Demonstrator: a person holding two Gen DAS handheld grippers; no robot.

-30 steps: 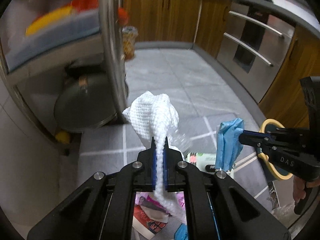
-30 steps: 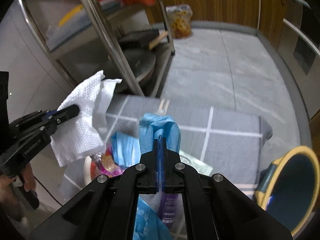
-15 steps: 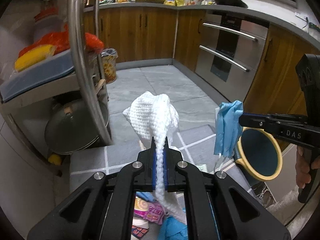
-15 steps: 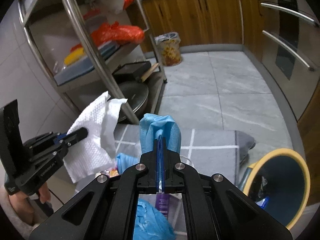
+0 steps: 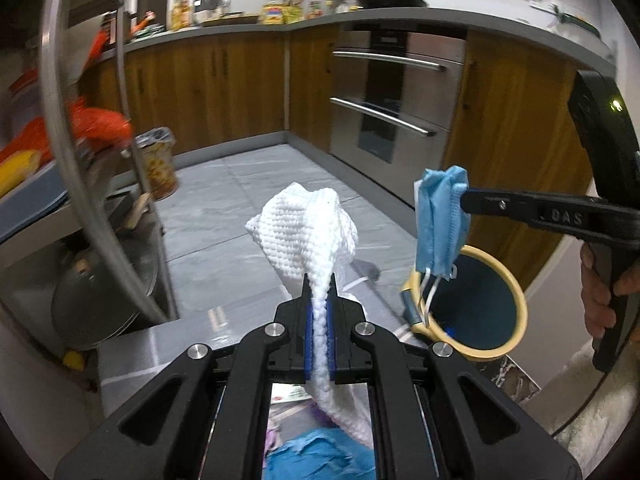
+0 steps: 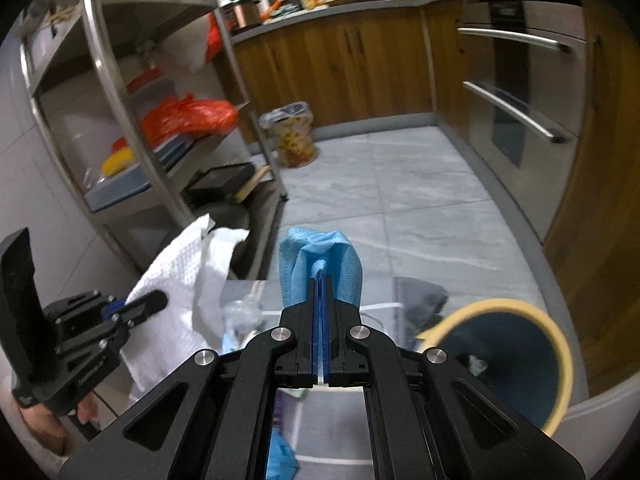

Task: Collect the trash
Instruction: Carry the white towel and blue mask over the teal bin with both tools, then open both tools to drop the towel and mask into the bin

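Dim indoor light, heavy fisheye bending with dark corners, motion blur on left-hand shelving, glare on steel

White and waffle-textured, the paper towel (image 5: pixel 308 226) sits between the blue pads (image 5: pixel 307 344) of the black left gripper (image 5: pixel 319 286), while the black right gripper (image 6: pixel 319 280) carries a light blue face mask (image 6: pixel 320 258) with white ear loops. Just beside the mask, the bin (image 5: pixel 516 316) shows a cream-yellow rim around a dark teal inside. Beyond the bin there is pale grey veined floor tile (image 6: pixel 416 200), brown wood cabinets (image 5: pixel 208 88), and an orange-red bag (image 6: pixel 188 114) on the steel rack (image 6: pixel 104 64).
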